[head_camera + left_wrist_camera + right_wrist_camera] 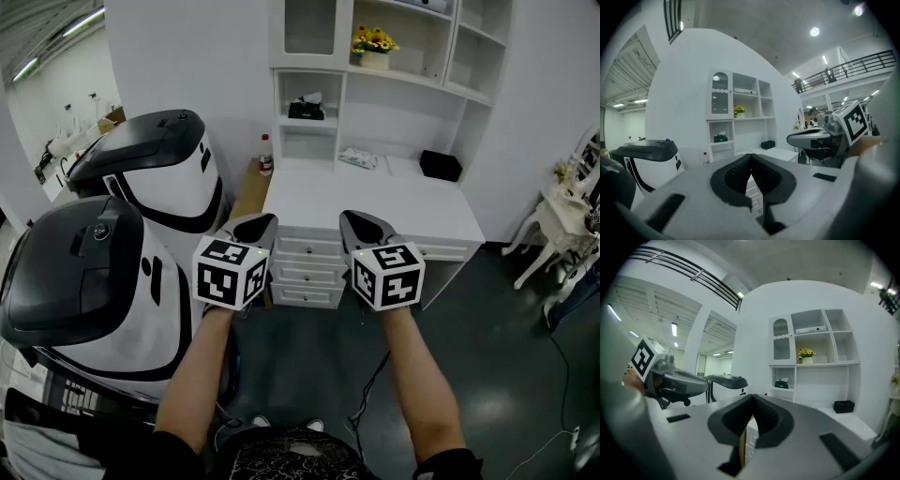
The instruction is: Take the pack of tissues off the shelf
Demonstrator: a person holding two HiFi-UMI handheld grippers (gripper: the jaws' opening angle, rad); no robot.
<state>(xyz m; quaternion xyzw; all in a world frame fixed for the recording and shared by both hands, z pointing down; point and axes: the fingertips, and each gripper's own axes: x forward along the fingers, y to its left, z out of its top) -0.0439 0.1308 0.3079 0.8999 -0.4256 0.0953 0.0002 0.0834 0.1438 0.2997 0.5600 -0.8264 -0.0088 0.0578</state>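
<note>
a white desk [375, 202] is seen against the wall, with a black box [441, 165] set at its right rear. a red-capped bottle [266, 155] is stood just beside its left end. yellow flowers [374, 39] are placed higher up, and two white-and-black machines [141, 187] (large, dark-lidded) are parked left.

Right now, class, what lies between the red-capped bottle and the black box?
A flat pale packet on the white desk, shown in the head view.

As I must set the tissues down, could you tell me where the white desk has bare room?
The desk is bare along its front, before the flat pack and black box. The cubby holding the tissue box is crowded.
</note>
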